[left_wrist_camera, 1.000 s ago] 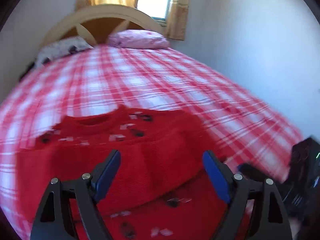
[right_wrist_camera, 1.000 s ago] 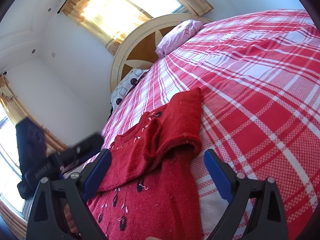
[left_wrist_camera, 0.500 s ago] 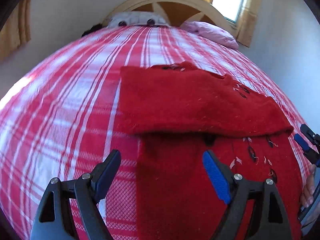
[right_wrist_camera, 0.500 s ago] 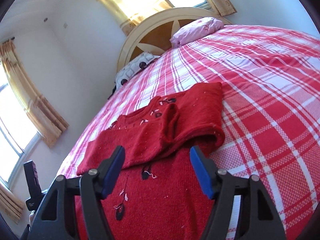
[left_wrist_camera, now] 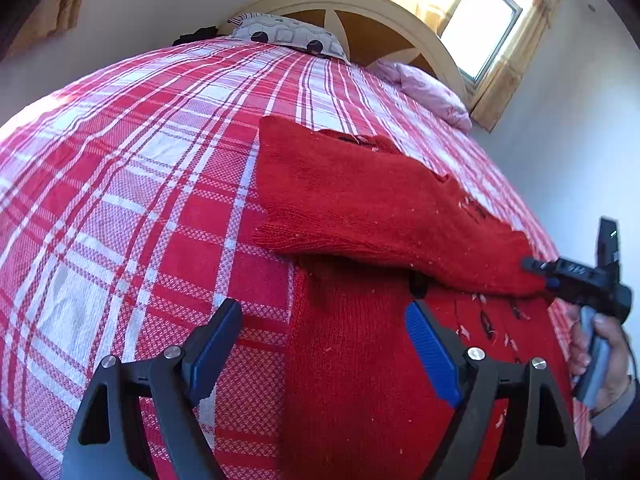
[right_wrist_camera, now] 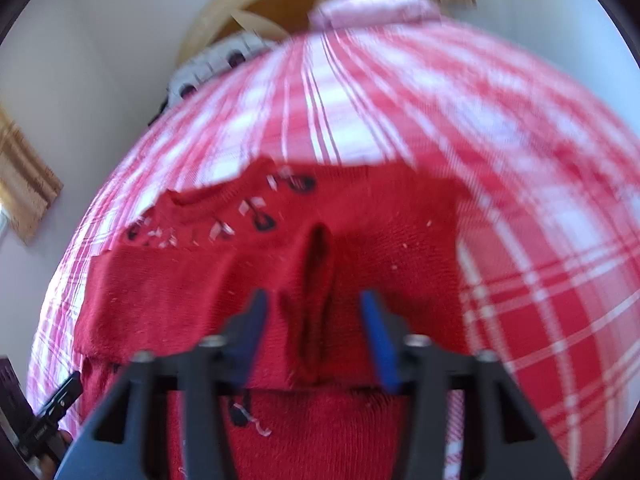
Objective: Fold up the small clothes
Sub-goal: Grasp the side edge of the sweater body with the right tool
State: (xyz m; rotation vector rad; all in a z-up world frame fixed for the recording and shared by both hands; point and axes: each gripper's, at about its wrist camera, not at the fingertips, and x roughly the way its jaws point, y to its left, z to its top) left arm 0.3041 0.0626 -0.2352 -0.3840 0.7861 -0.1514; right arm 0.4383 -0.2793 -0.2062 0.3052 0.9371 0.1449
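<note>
A small red knitted sweater (left_wrist_camera: 372,208) with black and white marks lies on the bed, both sleeves folded across its chest. My left gripper (left_wrist_camera: 324,356) is open and empty, low over the sweater's left lower edge. My right gripper (right_wrist_camera: 316,332) is open with its jaws on either side of the raised sleeve cuff (right_wrist_camera: 316,264) of the sweater (right_wrist_camera: 192,300), not clamped on it. The right gripper also shows in the left wrist view (left_wrist_camera: 552,276) at the folded sleeve's end, held by a hand.
The bed (left_wrist_camera: 120,184) has a red and white plaid cover. A patterned grey pillow (left_wrist_camera: 292,38) and a pink pillow (left_wrist_camera: 432,88) lie against the wooden headboard (left_wrist_camera: 360,12). A wall runs along the bed's right side. A curtained window (left_wrist_camera: 480,28) is behind the headboard.
Both grippers have swung round and dropped closer to the sweater. My right gripper has narrowed and moved in around the sleeve cuff. My left gripper has moved toward the sweater's left edge.
</note>
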